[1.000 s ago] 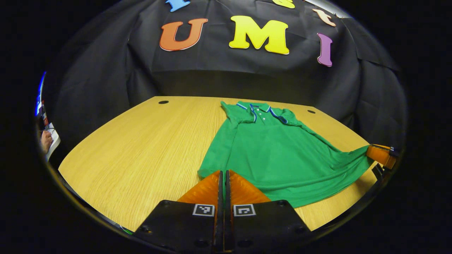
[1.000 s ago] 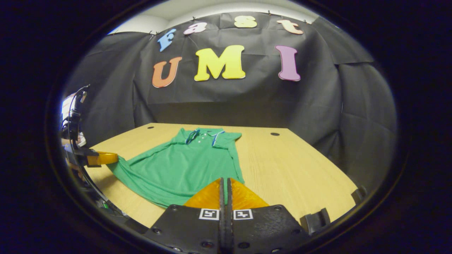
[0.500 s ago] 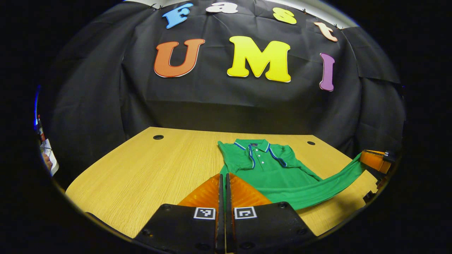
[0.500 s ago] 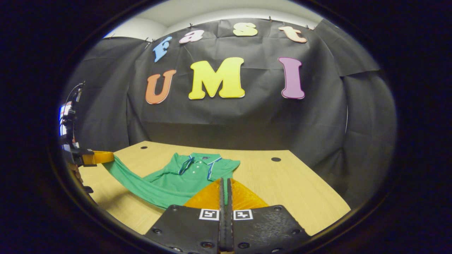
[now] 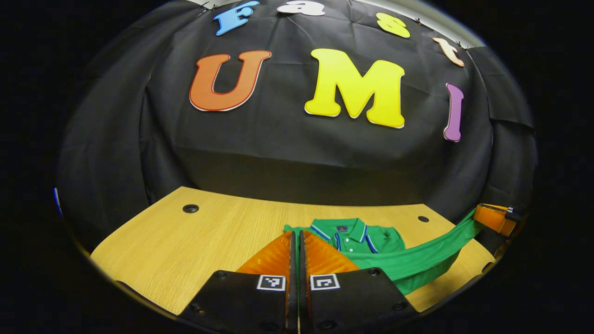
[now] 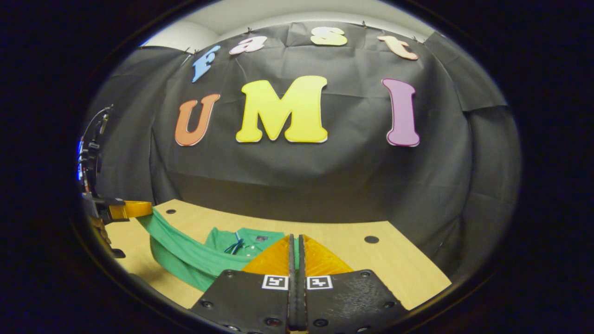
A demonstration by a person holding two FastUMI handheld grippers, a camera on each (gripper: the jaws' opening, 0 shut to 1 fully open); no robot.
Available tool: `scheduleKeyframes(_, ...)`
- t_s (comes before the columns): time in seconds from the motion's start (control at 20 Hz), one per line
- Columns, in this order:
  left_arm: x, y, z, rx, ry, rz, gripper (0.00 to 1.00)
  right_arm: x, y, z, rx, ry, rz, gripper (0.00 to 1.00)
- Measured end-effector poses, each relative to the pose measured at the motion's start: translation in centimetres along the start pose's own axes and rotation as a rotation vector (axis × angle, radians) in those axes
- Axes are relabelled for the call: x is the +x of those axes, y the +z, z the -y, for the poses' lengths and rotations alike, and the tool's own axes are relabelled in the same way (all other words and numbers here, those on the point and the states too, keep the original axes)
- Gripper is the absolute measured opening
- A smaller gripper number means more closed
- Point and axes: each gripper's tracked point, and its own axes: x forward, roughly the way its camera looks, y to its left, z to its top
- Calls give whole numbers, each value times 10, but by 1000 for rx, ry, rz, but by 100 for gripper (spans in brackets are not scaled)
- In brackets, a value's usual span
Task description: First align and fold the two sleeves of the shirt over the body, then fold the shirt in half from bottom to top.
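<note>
Black cloth hangs behind a wooden table (image 5: 195, 236), and the green shirt (image 5: 357, 234) lies on it with its collar at the far side. Both grippers are closed tight on the shirt's bottom edge (image 5: 417, 260), one at each corner. The left gripper (image 5: 296, 236) and the right gripper (image 6: 295, 239) hold that edge up off the table, and it hangs between them like a band. I think this is the bottom-to-top fold. To do it well, carry both corners at the same height, keep the edge pulled straight, and lay it down level with the shoulders
</note>
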Motion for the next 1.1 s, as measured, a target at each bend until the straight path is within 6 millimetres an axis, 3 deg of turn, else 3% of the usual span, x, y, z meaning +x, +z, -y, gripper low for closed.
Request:
scheduleKeyframes(0.1,25,18,-6,-10,3,29,6,26,12,-3,5,-8,13,0)
scheduleKeyframes(0.4,113,13,-28,-36,39,11,7,124,19,0,-33,-53,26,0)
scheduleKeyframes(0.5,143,1,-31,-39,41,-11,7,163,6,4,-28,-69,8,0)
scheduleKeyframes(0.7,194,-42,-35,12,44,-71,8,230,-57,12,-56,-105,-83,0)
scheduleKeyframes(0.85,210,-78,-43,62,55,-139,8,257,-101,19,-65,-135,-139,0)
scheduleKeyframes(1.0,214,-98,-46,77,65,-176,16,268,-107,31,-59,-163,-140,0)
scheduleKeyframes(1.1,214,-101,-47,92,70,-187,39,266,-102,32,-49,-157,-126,6)
